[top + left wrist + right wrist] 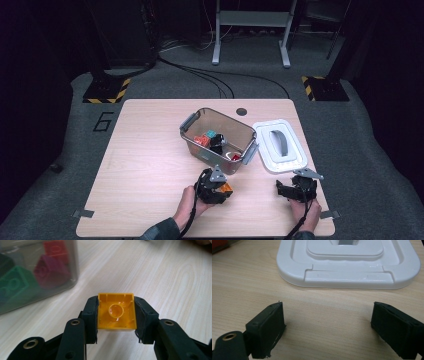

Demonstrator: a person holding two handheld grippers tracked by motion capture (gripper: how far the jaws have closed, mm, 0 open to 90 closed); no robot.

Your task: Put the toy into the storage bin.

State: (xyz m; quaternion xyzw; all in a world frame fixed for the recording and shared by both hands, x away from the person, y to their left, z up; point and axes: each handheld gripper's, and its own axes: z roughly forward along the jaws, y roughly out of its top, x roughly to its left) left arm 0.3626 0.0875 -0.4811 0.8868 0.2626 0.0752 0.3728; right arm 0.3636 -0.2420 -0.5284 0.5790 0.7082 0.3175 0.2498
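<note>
A yellow-orange toy brick (pixel 116 314) sits hollow side up between both pads of my left gripper (pixel 116 322), which is shut on it just above the wooden table. From above, the same brick (pixel 226 188) peeks out at the right of that left gripper (pixel 220 189), in front of the clear plastic bin (pixel 192 142). The bin holds several coloured bricks, among them a red brick (pixel 55 250), a purple brick (pixel 50 270) and a green brick (pixel 17 280). My right gripper (pixel 327 325) stands open over bare wood, nothing between its fingers; it is also at the table's front right (pixel 287 190).
The bin's white lid (pixel 279 145) with a grey handle lies flat to the right of the bin, just beyond my right gripper; its rim (pixel 347 277) is close ahead in the right gripper view. The table's left half is bare wood (pixel 145 165).
</note>
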